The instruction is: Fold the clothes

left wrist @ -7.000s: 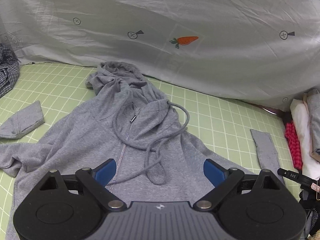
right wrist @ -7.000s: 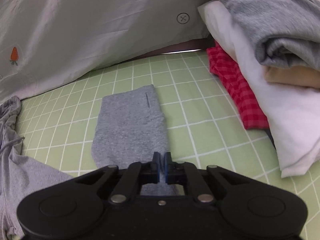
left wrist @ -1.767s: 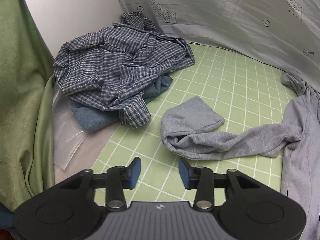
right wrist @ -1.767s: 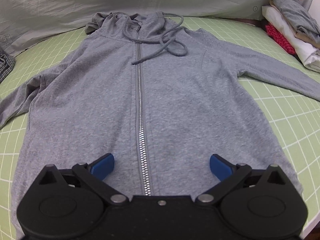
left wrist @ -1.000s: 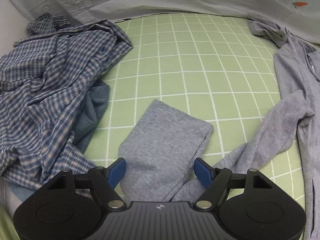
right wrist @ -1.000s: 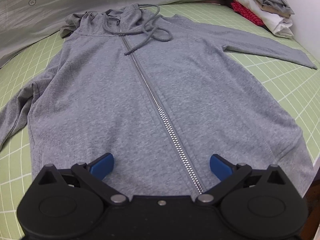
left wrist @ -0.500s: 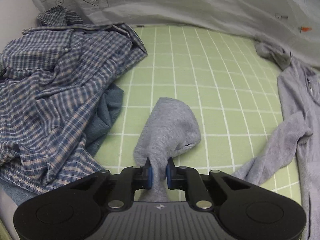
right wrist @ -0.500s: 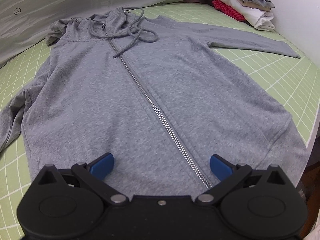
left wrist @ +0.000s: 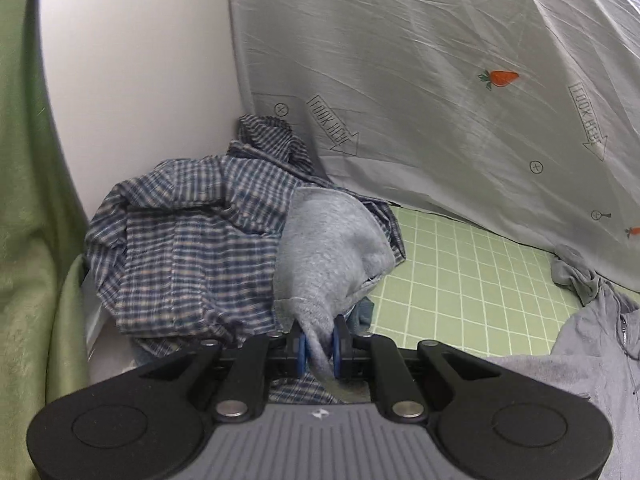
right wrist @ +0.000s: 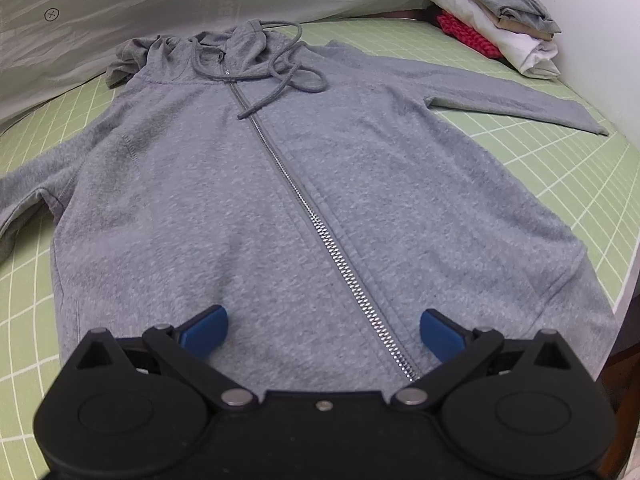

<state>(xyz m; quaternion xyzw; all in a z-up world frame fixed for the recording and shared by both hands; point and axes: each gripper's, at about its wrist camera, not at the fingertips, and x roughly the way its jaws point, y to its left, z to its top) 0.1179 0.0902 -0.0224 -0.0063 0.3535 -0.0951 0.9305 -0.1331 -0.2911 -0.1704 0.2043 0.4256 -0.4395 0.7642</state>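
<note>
With its cuff pinched in the left tongs, whose pads are closed tight on the fabric, the sleeve is lifted clear of the green mat and hangs in front of the checked shirt. I judge this the start of the first fold: the sleeve being brought in over the hoodie, which lies flat, zip up, on the mat. The next move calls for carrying the cuff across the chest and laying it smooth, without dragging the shoulder out of line. On the right, the right tongs hover wide open, holding nothing, over the hem beside the zip.

Where the lifted sleeve joins the body is cut off in both views. The hood lies bunched against the grey sheet, its shape unclear. The folded pile is half out of frame.
</note>
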